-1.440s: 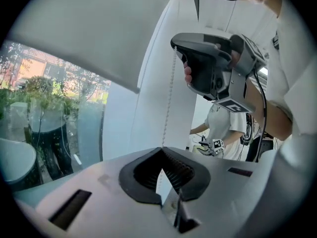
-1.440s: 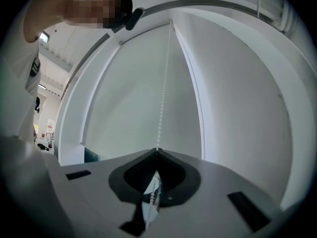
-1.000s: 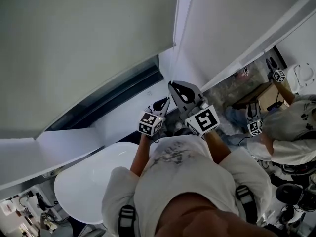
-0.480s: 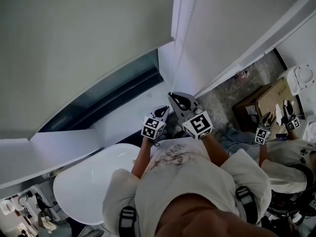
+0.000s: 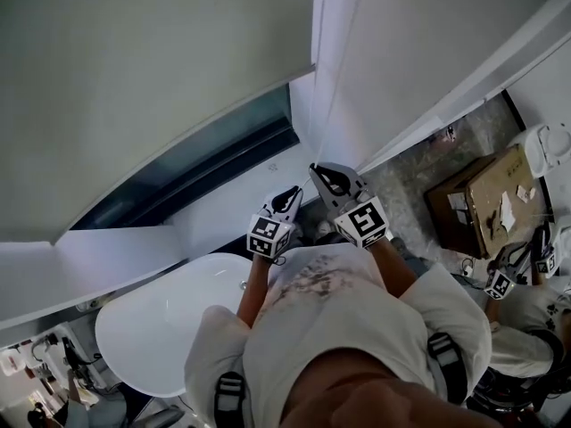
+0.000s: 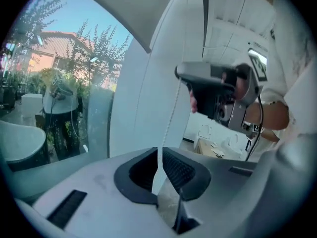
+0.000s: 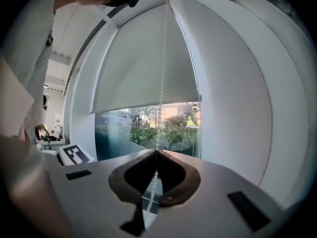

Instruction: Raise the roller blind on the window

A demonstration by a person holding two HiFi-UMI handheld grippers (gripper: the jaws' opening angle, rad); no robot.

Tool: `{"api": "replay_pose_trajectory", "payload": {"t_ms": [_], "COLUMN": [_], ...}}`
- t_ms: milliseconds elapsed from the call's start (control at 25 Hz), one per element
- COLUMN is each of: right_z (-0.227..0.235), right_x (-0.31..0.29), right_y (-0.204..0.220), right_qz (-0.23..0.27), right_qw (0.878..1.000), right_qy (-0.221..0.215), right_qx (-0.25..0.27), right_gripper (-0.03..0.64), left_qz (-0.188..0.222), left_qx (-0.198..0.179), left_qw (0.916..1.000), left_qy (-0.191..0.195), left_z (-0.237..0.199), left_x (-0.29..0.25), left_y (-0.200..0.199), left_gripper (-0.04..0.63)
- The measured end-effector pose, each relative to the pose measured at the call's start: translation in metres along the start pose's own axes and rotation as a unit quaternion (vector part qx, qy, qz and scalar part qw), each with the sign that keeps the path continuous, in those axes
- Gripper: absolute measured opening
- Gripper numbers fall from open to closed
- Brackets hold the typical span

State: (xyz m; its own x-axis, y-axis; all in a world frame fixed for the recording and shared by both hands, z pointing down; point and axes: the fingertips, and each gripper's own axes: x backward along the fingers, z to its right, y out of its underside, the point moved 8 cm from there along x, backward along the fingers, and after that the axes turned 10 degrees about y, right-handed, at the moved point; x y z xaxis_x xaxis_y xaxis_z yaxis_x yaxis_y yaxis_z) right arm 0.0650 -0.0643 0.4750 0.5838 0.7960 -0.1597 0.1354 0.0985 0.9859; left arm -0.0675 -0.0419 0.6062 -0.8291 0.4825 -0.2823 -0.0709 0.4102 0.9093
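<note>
Much white wall point(image 5: 419, 52) frames the window point(image 5: 196, 163); right of the fingers point(image 5: 334, 180) lie speckled floor point(image 5: 415, 163) and a cardboard box point(image 5: 482, 199), left of them perhaps a basin point(image 5: 169, 328). Above the fingers the grey blind point(image 7: 143, 63) hangs part-raised, and left gripper point(image 6: 158, 151) and right gripper point(image 7: 156, 152) each pinch its bead cord point(image 7: 161, 78).
</note>
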Motion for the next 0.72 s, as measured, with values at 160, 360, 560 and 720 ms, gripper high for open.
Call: {"api": "replay_pose_trajectory", "payload": {"t_ms": [160, 360, 560, 720], "right_z": [0.003, 0.004, 0.003, -0.002], "right_x": [-0.002, -0.010, -0.014, -0.012], "right_y": [-0.003, -0.004, -0.001, -0.003], "right_qz": [0.003, 0.004, 0.004, 0.005], "right_qw": [1.000, 1.000, 1.000, 1.000], "right_qy": [-0.009, -0.017, -0.021, -0.021], "right_qx": [0.003, 0.003, 0.002, 0.003], "right_gripper": [0.061, 0.061, 0.061, 0.061], "left_qz": [0.038, 0.100, 0.143, 0.185], "left_qx": [-0.010, -0.075, -0.127, -0.138], "left_qw": [0.9992, 0.9921, 0.9812, 0.9716], "left_qy": [-0.006, 0.010, 0.024, 0.049], "left_z": [0.011, 0.031, 0.043, 0.061], "left_x": [0.022, 0.038, 0.046, 0.053], "left_y": [-0.055, -0.140, -0.209, -0.257], "left_gripper": [0.069, 0.080, 0.081, 0.081]}}
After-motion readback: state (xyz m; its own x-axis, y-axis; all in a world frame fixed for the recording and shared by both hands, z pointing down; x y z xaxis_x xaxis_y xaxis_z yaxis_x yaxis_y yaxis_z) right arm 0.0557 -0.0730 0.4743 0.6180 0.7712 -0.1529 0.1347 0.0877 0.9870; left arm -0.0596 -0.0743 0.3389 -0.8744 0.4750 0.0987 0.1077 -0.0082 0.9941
